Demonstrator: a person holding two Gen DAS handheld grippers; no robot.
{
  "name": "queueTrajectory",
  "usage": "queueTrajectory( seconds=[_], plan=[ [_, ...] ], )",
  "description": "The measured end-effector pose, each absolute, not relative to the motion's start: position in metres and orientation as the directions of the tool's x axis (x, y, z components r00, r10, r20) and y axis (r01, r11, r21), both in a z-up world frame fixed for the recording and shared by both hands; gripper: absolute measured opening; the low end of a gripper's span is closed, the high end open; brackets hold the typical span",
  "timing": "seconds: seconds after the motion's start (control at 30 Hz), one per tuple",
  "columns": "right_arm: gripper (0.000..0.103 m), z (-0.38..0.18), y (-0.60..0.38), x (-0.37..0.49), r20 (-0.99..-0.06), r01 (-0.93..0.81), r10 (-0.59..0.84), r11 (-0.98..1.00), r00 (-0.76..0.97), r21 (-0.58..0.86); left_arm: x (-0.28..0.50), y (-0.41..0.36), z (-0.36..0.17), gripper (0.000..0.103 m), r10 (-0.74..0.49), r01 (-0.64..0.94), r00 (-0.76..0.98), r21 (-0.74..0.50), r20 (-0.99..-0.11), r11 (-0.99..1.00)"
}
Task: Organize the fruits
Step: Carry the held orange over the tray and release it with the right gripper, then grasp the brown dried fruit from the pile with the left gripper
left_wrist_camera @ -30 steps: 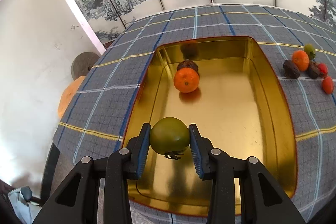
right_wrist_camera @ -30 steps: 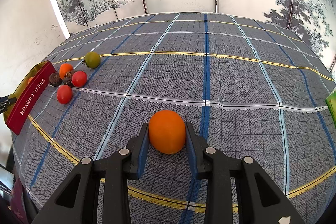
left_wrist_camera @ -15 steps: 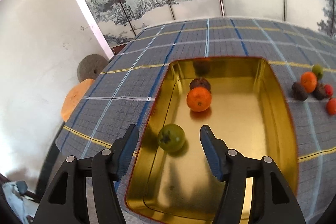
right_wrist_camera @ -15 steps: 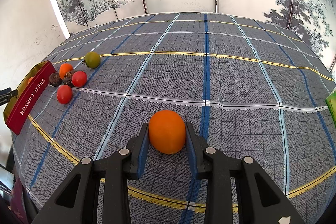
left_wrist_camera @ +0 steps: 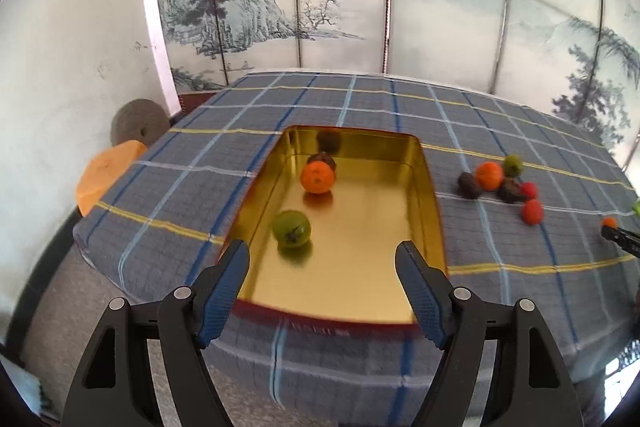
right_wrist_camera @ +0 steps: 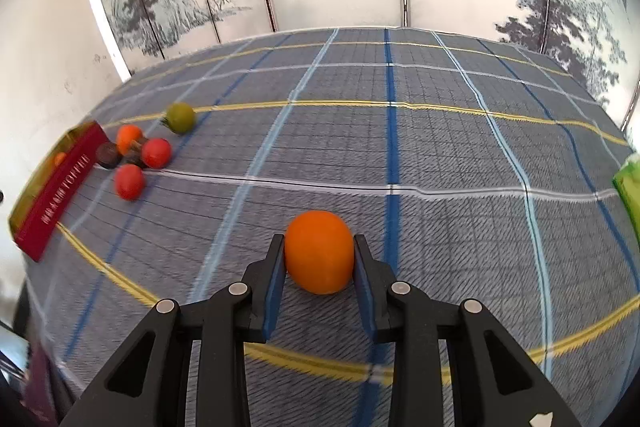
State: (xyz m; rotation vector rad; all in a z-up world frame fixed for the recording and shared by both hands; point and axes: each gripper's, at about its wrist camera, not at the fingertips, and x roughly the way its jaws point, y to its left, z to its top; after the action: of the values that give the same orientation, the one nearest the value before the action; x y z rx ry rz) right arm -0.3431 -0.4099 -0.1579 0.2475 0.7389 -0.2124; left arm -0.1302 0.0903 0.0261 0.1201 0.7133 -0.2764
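My left gripper [left_wrist_camera: 322,259] is open and empty, held back above the near end of the gold tin [left_wrist_camera: 434,203]. In the tin lie a green tomato [left_wrist_camera: 291,228], an orange [left_wrist_camera: 317,177] and a dark fruit [left_wrist_camera: 323,159]. My right gripper [right_wrist_camera: 319,259] is shut on an orange fruit [right_wrist_camera: 319,251], over the checked tablecloth. A cluster of loose fruits sits on the cloth beside the tin: an orange one [left_wrist_camera: 489,175], a green one [left_wrist_camera: 512,165], dark ones [left_wrist_camera: 469,184] and red ones [left_wrist_camera: 532,211]. The cluster also shows in the right wrist view [right_wrist_camera: 140,155].
The tin's red side [right_wrist_camera: 60,195] reads TOFFEE in the right wrist view. A green object [right_wrist_camera: 630,187] sits at the table's right edge. An orange cushion [left_wrist_camera: 106,175] and a grey round stone [left_wrist_camera: 138,121] lie on the floor to the left of the table. A painted folding screen stands behind.
My left gripper let go of the green tomato into the tin, opened wide and pulled back and up. My right gripper has lifted slightly, still holding the orange fruit.
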Motion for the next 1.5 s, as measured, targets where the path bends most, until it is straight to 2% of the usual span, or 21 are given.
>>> queueTrajectory(
  seconds=[0.1,0.43,0.6,0.87,1.1,1.13,1.17,1.23,1.37,1.5],
  plan=[
    [0.029,-0.144,-0.393,-0.346,-0.661,0.23,-0.058,0.957,0.748,0.176,-0.14,0.091,0.03,0.076,-0.166,0.28,0.716,0.06,-0.678,0.958],
    [0.029,-0.073,-0.24,-0.265,-0.578,-0.23,0.322,0.946,0.749,0.229,-0.159,0.118,0.038,0.076,-0.113,0.206,0.739,0.063,-0.664,0.977],
    [0.03,-0.073,-0.162,-0.196,-0.622,-0.354,0.418,0.906,0.662,0.231,-0.166,0.127,0.042,0.08,-0.083,0.184,0.758,0.09,-0.647,0.979],
    [0.03,-0.106,-0.092,-0.137,-0.72,-0.377,0.396,0.905,0.57,0.198,-0.168,0.137,0.041,0.08,-0.074,0.185,0.767,0.108,-0.638,0.977],
    [0.032,-0.118,-0.073,-0.112,-0.745,-0.337,0.366,0.92,0.558,0.199,-0.166,0.14,0.036,0.08,-0.088,0.201,0.753,0.1,-0.652,0.975],
    [0.035,-0.118,-0.072,-0.108,-0.741,-0.333,0.367,0.921,0.563,0.204,-0.166,0.14,0.035,0.08,-0.092,0.205,0.75,0.098,-0.655,0.974],
    [0.046,-0.117,-0.071,-0.105,-0.736,-0.325,0.37,0.921,0.566,0.214,-0.166,0.141,0.035,0.08,-0.094,0.208,0.748,0.098,-0.657,0.973],
    [0.058,-0.112,-0.074,-0.103,-0.712,-0.306,0.396,0.916,0.58,0.261,-0.166,0.14,0.034,0.08,-0.094,0.212,0.746,0.102,-0.66,0.972],
    [0.059,-0.094,-0.086,-0.121,-0.639,-0.297,0.401,0.916,0.657,0.269,-0.167,0.138,0.032,0.08,-0.097,0.222,0.742,0.107,-0.663,0.969],
    [0.065,-0.084,-0.115,-0.147,-0.577,-0.258,0.365,0.93,0.73,0.262,-0.168,0.132,0.032,0.08,-0.106,0.242,0.737,0.115,-0.667,0.963]
  ],
)
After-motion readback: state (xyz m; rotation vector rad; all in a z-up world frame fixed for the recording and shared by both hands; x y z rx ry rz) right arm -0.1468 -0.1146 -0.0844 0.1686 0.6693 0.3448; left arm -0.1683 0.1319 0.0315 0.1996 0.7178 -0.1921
